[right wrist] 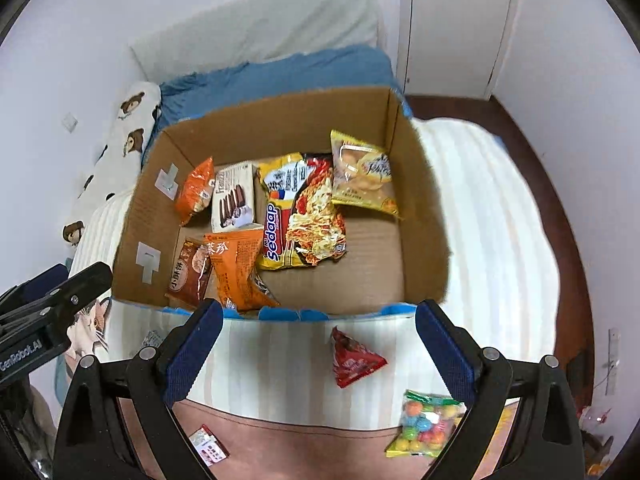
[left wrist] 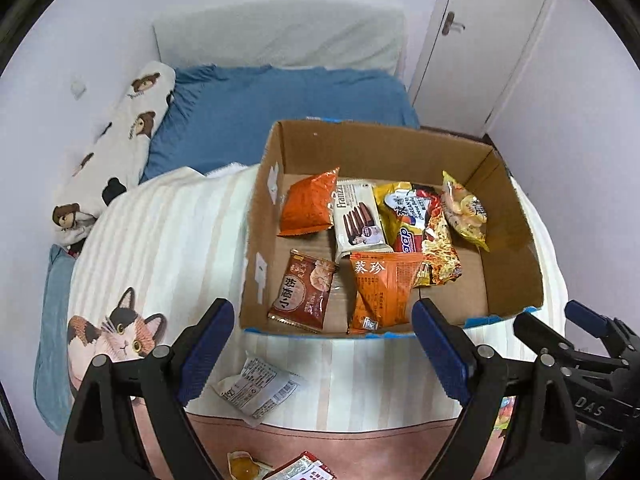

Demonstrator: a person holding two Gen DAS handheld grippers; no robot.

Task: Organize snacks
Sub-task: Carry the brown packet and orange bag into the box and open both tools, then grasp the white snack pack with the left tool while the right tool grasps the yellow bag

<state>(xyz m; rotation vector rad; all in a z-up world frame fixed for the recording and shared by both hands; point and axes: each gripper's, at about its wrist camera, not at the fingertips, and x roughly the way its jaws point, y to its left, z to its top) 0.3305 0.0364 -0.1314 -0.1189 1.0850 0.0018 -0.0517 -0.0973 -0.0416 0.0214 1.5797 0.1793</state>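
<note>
Both tongs, left point(left wrist: 323, 344) and right point(right wrist: 318, 344), gape empty; lower the right squarely over the red triangular foil packet point(right wrist: 354, 358) between them, then lift it into the brown cardboard box point(right wrist: 420, 216) ahead.

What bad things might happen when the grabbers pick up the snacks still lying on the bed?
1. The red triangle packet and the bag of colourful candy balls lie on soft bedding, so open fingers may pinch the blanket too.
2. The cardboard box sits near the bed's right edge; a bump might nudge it off.
3. The left gripper and right gripper are close together and might collide.
</note>
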